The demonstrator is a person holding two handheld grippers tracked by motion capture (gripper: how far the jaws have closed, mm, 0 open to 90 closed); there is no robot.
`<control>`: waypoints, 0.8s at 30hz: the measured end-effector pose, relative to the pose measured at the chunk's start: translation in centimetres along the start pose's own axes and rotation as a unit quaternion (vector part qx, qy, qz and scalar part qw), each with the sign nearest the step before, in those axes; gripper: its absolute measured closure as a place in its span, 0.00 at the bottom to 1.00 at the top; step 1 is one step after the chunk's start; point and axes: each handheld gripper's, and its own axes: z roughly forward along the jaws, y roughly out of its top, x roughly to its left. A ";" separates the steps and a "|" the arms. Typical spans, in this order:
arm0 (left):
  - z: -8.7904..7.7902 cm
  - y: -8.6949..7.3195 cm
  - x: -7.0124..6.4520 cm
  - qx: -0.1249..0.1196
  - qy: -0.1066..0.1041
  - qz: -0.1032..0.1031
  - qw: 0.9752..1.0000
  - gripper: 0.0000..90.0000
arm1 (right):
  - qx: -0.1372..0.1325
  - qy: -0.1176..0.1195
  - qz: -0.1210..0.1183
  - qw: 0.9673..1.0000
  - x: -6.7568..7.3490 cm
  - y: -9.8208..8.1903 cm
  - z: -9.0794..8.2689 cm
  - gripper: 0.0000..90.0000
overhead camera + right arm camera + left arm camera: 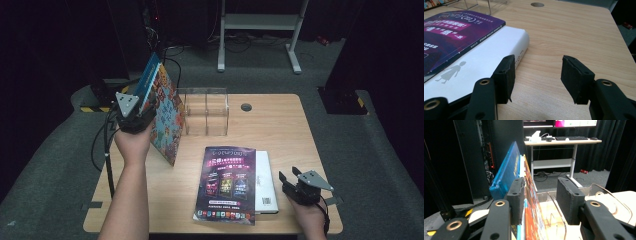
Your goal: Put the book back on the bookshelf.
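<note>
Standing two books on edge beside the left gripper (pixel 135 119), both tilted, probably for sliding into the clear plastic box (pixel 207 113) just beyond the jaws. Passing the thin picture book (pixel 167 120), with its glossy, busy red and blue cover, up between the jaws and resting it against one pad only. Leaving the other pad well apart from the cover, so spread around the book, not pinching it. Propping the thicker blue book (pixel 505 173), with its cloth-like matte cover and rounded corner, on the outer side of that same pad. Bracing rather than gripping, judging by the lean.

Resting the right gripper (pixel 537 72) low over the smooth pale wooden table (pixel 280 130), jaws spread with only bare wood between them. Waiting just beside a flat white book (pixel 486 62), its spine nearly touching one foam pad, likely for a later pick. Lying across that book, farther from the gripper, a glossy purple magazine (pixel 227 185).
</note>
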 end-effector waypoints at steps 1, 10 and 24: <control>-0.1 0.0 0.0 0.000 0.000 0.000 1.000 0.64 | 0.000 0.000 0.000 1.000 0.0 0.0 0.0 0.50; -1.0 0.0 0.2 0.004 -0.005 -0.009 1.000 0.62 | 0.000 0.002 -0.002 1.000 0.1 0.0 0.0 0.50; -3.0 -0.6 0.1 0.014 -0.015 -0.005 1.000 0.53 | 0.004 0.005 -0.003 1.000 0.3 0.0 0.1 0.50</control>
